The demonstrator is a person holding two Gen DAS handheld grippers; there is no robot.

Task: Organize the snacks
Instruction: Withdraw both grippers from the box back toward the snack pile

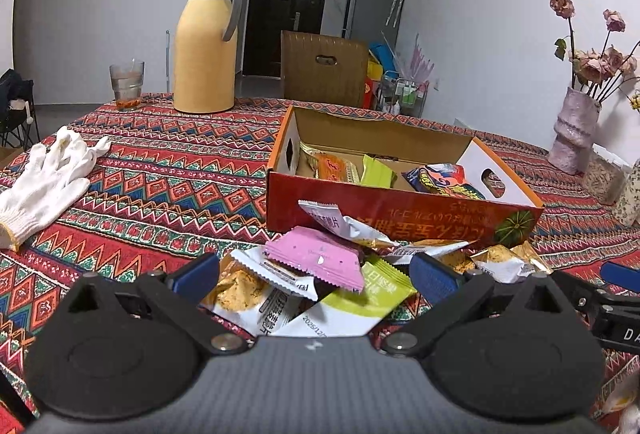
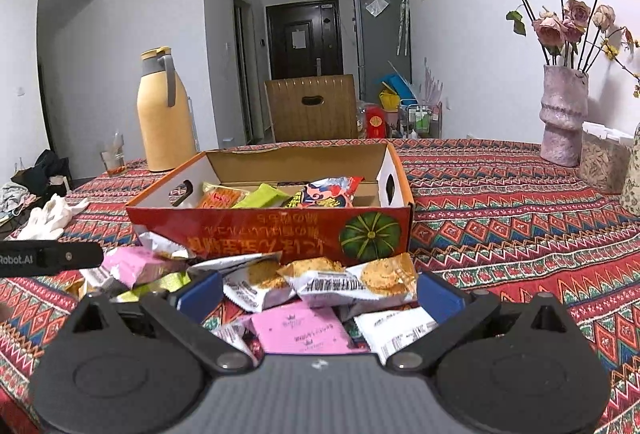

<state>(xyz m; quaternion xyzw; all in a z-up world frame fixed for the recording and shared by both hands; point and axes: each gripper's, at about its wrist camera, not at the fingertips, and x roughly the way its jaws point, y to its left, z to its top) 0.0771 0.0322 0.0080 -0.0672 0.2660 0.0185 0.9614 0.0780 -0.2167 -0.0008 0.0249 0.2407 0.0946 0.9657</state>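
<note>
An open orange cardboard box (image 1: 400,212) (image 2: 280,230) sits on the patterned tablecloth with several snack packets inside. A pile of loose packets lies in front of it. My left gripper (image 1: 316,274) is open over the pile, its blue pads straddling a pink packet (image 1: 316,260) and a green-and-white packet (image 1: 372,294). My right gripper (image 2: 320,294) is open too, with white cookie packets (image 2: 352,280) and a pink packet (image 2: 304,328) between its pads. Neither gripper holds anything. The right gripper's tip shows at the left wrist view's right edge.
A yellow thermos jug (image 1: 206,42) and a glass (image 1: 127,84) stand at the far left of the table. White gloves (image 1: 48,178) lie at the left. A pink vase of dried roses (image 2: 562,114) and a clear container (image 2: 604,162) stand at the right. A wooden chair (image 2: 312,108) is behind the table.
</note>
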